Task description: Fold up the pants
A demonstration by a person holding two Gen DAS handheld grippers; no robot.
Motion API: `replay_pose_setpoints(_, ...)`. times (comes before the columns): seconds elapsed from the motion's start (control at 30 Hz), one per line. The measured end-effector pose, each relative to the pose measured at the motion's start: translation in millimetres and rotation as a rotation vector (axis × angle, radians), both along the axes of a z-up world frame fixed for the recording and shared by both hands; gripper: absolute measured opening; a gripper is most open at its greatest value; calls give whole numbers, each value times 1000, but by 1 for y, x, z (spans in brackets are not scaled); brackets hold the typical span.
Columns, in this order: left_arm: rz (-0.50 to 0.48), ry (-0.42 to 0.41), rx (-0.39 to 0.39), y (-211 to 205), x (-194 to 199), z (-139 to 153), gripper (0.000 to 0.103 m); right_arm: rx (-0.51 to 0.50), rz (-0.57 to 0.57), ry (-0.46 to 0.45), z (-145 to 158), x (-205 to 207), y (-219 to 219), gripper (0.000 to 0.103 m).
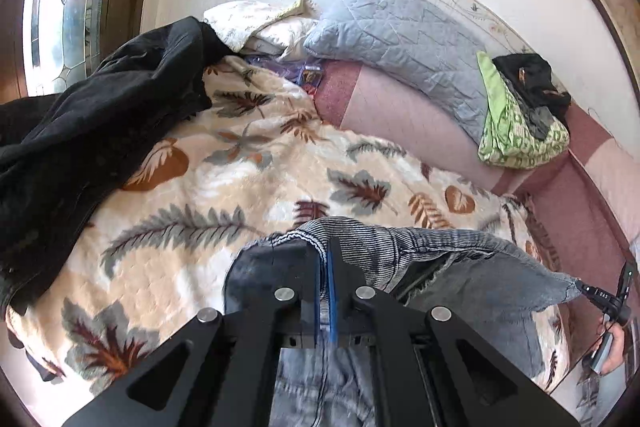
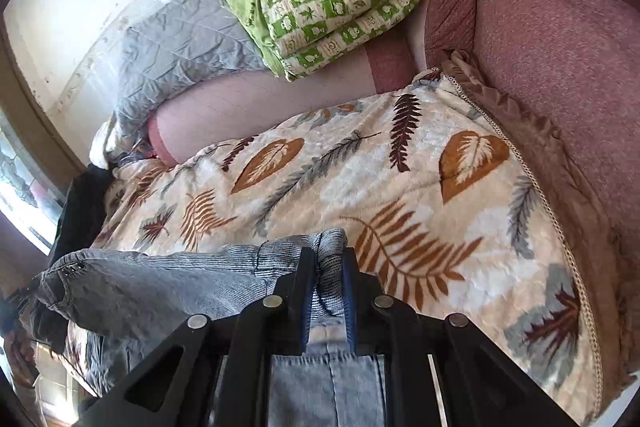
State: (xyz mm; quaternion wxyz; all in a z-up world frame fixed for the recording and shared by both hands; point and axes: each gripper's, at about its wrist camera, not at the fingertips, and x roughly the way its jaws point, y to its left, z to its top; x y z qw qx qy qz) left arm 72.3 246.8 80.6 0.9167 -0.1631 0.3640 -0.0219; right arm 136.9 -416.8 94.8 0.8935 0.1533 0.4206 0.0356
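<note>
Blue pads pinch denim on both sides: your left gripper (image 1: 325,259) has its jaws pressed almost together on the ribbed waistband edge of the pants (image 1: 452,279), and your right gripper (image 2: 329,267) is clamped on a thicker bunch of the same waistband, its jaws a little further apart because of the cloth wadded between them. You hold the pants (image 2: 168,287) by two points along the top, and the band runs slack between the two grips, sagging a little in the middle.

Below the jaws the denim hangs toward the cameras and out of sight, so you cannot tell from here whether the legs lie together or apart, or whether the hems are clear of the bed. In the left wrist view the fabric looks lifted off the leaf-print blanket (image 1: 248,163) rather than lying flat on it.

As for progress, I judge you are at the very start: the garment is picked up, but no fold is visible and nothing lies squared on the blanket. Still to do, as I read it: spread or shake the pants out, bring leg over leg, lay them down, then fold them across their length. The black garment (image 1: 80,131) at the left of the blanket crowds that side; the middle and right look freer for laying down.
</note>
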Motion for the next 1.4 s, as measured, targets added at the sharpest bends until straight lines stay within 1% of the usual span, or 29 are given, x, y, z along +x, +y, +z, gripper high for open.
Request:
replay_pose_setpoints(0.07,-38,78,-5,7,-23,-26,3,27,13,26,-16,-41,-4,15)
replay_pose_setpoints(0.13,-65,195,22,13,-35,-58,8,30,70,126,-50,-74,-1,19)
replay_pose_setpoints(0.2,-49,305,44,24,-45,-84,12,18,112,258,-91,-102,1,40)
replay_pose_setpoints(0.23,-18,328,60,31,-50,-89,12,7,115,317,-107,-113,0,61)
replay_pose_setpoints(0.27,25,332,79,39,-53,-88,12,-1,101,350,-118,-124,-4,64)
replay_pose_setpoints(0.3,67,322,98,45,-54,-82,13,8,74,347,-121,-133,-11,64)
replay_pose_setpoints(0.33,94,299,103,48,-54,-73,16,26,38,326,-118,-139,-18,64)
replay_pose_setpoints(0.37,105,270,99,47,-52,-63,26,46,-5,295,-110,-142,-27,64)
replay_pose_setpoints(0.4,99,232,97,41,-48,-50,33,64,-54,257,-102,-144,-35,64)
replay_pose_setpoints(0.43,80,200,104,31,-45,-41,47,85,-100,221,-93,-143,-42,67)
replay_pose_setpoints(0.47,53,170,116,17,-43,-35,55,111,-132,196,-86,-139,-48,71)
replay_pose_setpoints(0.53,-28,122,161,-22,-33,-27,58,173,-155,178,-79,-123,-52,73)
replay_pose_setpoints(0.6,-120,105,208,-60,-21,-31,58,198,-142,183,-80,-103,-47,73)
replay_pose_setpoints(0.67,-183,124,243,-95,-9,-50,58,187,-143,206,-86,-79,-37,73)
replay_pose_setpoints(0.73,-204,175,268,-112,1,-76,58,166,-140,228,-95,-56,-30,73)
replay_pose_setpoints(0.8,-186,255,298,-116,11,-109,58,111,-129,259,-104,-36,-21,72)
replay_pose_setpoints(0.83,-171,289,301,-114,13,-124,58,94,-113,276,-108,-26,-16,66)
replay_pose_setpoints(0.87,-163,303,291,-110,14,-135,58,74,-87,306,-114,-18,-11,50)
replay_pose_setpoints(0.9,-162,292,266,-105,11,-141,59,43,-60,343,-120,-10,-5,40)
replay_pose_setpoints(0.93,-158,274,247,-101,8,-142,61,6,-37,367,-124,-5,1,26)
replay_pose_setpoints(0.97,-154,270,242,-99,7,-140,64,-41,-12,377,-126,-2,7,17)
replay_pose_setpoints(1.0,-156,271,237,-98,7,-139,64,-83,7,375,-125,-1,12,17)
replay_pose_setpoints(1.07,-161,278,220,-96,9,-141,66,-117,17,329,-113,-1,16,12)
replay_pose_setpoints(1.17,-163,275,226,-99,13,-142,68,-190,-4,225,-87,-1,19,12)
replay_pose_setpoints(1.23,-159,271,238,-101,14,-142,70,-213,-18,192,-81,3,23,12)
replay_pose_setpoints(1.3,-152,273,249,-102,16,-143,74,-272,-17,215,-98,13,30,13)
replay_pose_setpoints(1.33,-152,273,249,-103,17,-144,76,-294,5,263,-116,18,33,15)
replay_pose_setpoints(1.37,-154,274,250,-103,17,-144,78,-296,16,321,-133,20,33,16)
replay_pose_setpoints(1.4,-157,273,256,-104,17,-144,78,-289,1,325,-139,16,31,18)
